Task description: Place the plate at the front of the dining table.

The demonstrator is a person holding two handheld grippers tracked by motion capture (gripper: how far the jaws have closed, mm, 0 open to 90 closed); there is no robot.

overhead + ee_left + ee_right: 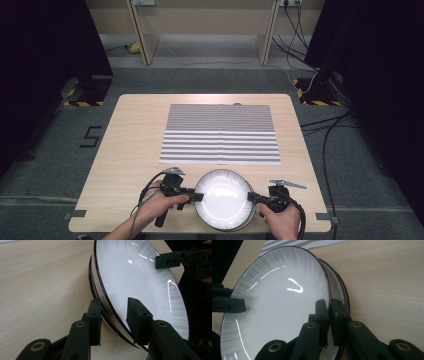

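Observation:
A stack of white plates with dark rims (223, 199) sits at the table's near edge. My left gripper (199, 196) brackets the stack's left rim (100, 282). One pad lies against the outside of the lower plates, and the other pad rests on the top plate's inner face (140, 287). My right gripper (251, 196) is shut on the top plate's right rim (325, 282), its fingertips (322, 312) pinching that rim with the lower plates (343, 293) just outside them. Across the plate, the right gripper (170, 261) shows in the left gripper view, and the left gripper (229, 305) in the right gripper view.
A grey-and-white striped mat (220, 135) lies flat on the middle of the light wooden table (135, 140). Bare wood runs along both sides of the mat. Dark curtains, cables and stands surround the table on the grey floor.

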